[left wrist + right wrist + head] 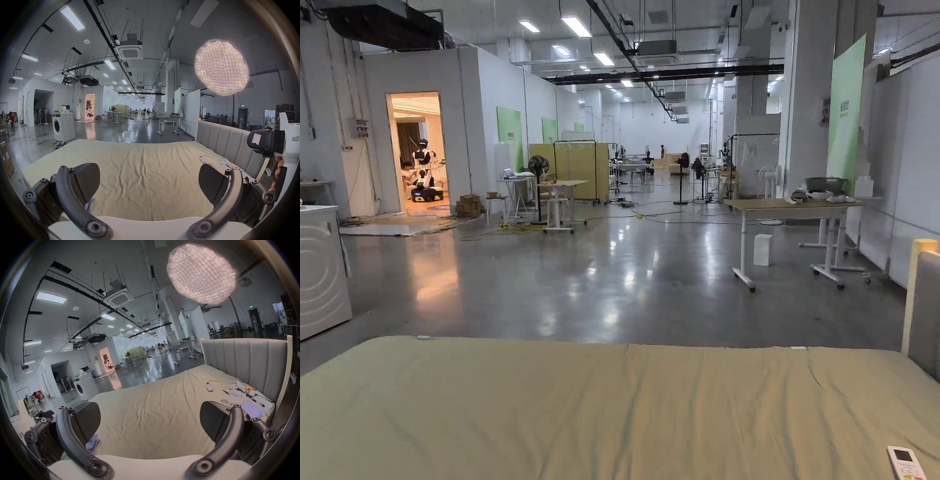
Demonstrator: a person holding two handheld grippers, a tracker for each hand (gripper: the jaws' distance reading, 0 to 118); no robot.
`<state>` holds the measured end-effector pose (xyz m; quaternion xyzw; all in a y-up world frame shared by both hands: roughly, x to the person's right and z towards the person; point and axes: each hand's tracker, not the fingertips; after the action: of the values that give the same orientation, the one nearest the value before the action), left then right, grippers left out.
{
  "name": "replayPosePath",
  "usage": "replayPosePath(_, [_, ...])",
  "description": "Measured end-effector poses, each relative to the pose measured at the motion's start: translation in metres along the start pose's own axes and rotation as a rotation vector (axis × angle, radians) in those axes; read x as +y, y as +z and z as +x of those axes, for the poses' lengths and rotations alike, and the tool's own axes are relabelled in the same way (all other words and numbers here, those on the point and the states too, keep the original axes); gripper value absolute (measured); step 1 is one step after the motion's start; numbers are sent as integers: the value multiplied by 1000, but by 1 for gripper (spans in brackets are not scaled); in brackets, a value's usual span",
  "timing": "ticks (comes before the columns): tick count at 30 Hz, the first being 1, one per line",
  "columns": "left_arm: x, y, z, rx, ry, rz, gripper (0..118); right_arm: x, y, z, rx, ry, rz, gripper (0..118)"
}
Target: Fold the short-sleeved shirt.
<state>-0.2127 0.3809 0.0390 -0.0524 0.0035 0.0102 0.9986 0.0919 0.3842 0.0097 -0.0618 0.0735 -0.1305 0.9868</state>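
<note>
While both grippers are held above the olive bedsheet, the left gripper is seen with its jaws wide apart and nothing between them, and the right gripper likewise. A bluish scrap of cloth, possibly the shirt, is glimpsed just below each gripper's left jaw. A white remote control is seen ahead and right of the right gripper, near the padded headboard.
</note>
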Motion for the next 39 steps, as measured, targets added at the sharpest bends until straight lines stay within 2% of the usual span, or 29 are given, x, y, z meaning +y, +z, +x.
replayPosePath(2, [1, 0, 0, -1, 8, 3, 118, -3, -1, 4, 45, 23, -22, 118])
replayPosePath(4, [1, 1, -1, -7, 12, 13, 118, -6, -2, 9, 157, 51, 14, 118])
replayPosePath(7, [3, 12, 1, -9, 6, 126, 118, -12, -2, 18, 309, 159, 73, 118])
replayPosePath(8, [4, 15, 2, -13, 10, 145, 118, -13, -1, 18, 303, 199, 87, 118])
replayPosePath(10, [7, 18, 2, -26, 8, 158, 118, -13, 1, 11, 201, 278, 102, 118])
replayPosePath(11, [7, 20, 2, -26, 1, 174, 118, -12, 1, 6, 173, 342, 127, 118])
replayPosePath(12, [7, 21, 4, -22, -4, 182, 118, -16, -2, 6, 156, 317, 65, 118])
replayPosePath(13, [7, 21, 5, -19, -10, 188, 118, -16, -2, 4, 157, 358, 81, 118])
replayPosePath(20, [11, 16, 8, -26, -35, 173, 118, -18, -6, 5, 180, 339, 52, 118])
replayPosePath(22, [12, 16, 8, -24, -35, 166, 118, -18, -6, 4, 171, 365, 61, 118])
replayPosePath(29, [11, 17, 7, -22, -29, 161, 118, -16, -4, 11, 177, 312, 53, 118])
replayPosePath(39, [10, 21, 8, -15, -20, 153, 118, -17, 1, 13, 148, 329, 57, 118])
